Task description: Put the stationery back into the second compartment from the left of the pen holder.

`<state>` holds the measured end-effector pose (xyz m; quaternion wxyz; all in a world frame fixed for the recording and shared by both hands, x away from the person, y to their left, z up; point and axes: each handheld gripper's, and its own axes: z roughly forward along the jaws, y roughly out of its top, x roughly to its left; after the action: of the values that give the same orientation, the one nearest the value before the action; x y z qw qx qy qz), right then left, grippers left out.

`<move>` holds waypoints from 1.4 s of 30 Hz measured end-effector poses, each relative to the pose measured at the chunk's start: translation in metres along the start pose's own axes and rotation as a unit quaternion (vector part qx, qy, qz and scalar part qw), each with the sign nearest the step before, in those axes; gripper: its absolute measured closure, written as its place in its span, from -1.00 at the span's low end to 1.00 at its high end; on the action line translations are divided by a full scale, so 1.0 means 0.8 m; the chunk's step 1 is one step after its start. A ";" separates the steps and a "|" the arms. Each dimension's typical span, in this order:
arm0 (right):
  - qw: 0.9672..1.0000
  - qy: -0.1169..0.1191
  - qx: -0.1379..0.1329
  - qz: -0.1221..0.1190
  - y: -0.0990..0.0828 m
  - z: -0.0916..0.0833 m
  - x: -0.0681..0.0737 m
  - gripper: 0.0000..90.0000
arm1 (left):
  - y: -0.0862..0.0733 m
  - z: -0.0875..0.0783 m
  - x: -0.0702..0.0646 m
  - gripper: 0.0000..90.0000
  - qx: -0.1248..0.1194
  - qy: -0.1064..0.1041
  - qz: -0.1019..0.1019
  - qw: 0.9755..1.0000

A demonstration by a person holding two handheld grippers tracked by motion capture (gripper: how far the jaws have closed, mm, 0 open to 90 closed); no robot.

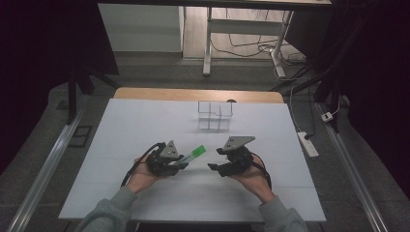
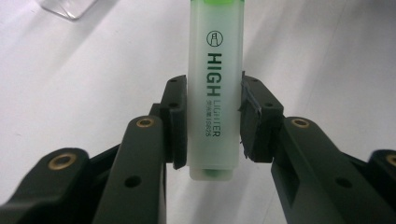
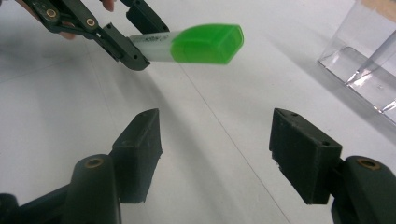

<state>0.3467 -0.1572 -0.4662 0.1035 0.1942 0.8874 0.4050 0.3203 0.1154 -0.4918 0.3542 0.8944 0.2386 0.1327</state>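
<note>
A green highlighter (image 1: 195, 152) with a pale translucent body and a bright green cap is clamped in my left gripper (image 1: 183, 162), cap pointing away toward the right. In the left gripper view both pads press on the barrel of the highlighter (image 2: 215, 93), lettering facing up, held above the white table. My right gripper (image 1: 212, 166) hovers just right of it, jaws wide apart and empty. From the right gripper view (image 3: 215, 154) the highlighter (image 3: 201, 44) hangs ahead, its capped end free, with the left gripper (image 3: 133, 49) shut on its other end.
A clear plastic organizer (image 1: 215, 116) with several compartments stands on the white tabletop (image 1: 145, 130) beyond both grippers; its corner shows at the right (image 3: 364, 60). A wooden table edge (image 1: 193, 94) runs behind it. A power strip (image 1: 308, 143) lies on the floor at right.
</note>
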 end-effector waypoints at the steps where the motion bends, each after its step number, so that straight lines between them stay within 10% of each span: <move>1: 1.000 -0.001 -0.001 0.000 0.000 0.000 0.000 -0.27 | 0.000 0.000 0.000 0.45 -0.002 0.001 0.000 1.000; 32: 0.997 0.022 -0.049 0.054 -0.002 0.014 0.007 -0.33 | 0.010 0.017 -0.030 0.44 -0.026 -0.005 0.028 0.999; 42: 0.995 0.031 -0.065 0.073 -0.001 0.018 0.012 -0.02 | 0.014 0.025 -0.042 0.44 -0.029 0.010 0.039 0.999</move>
<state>0.3433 -0.1436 -0.4766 0.0583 0.2392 0.8455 0.4739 0.3033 0.0791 -0.5003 0.3719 0.8912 0.2033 0.1616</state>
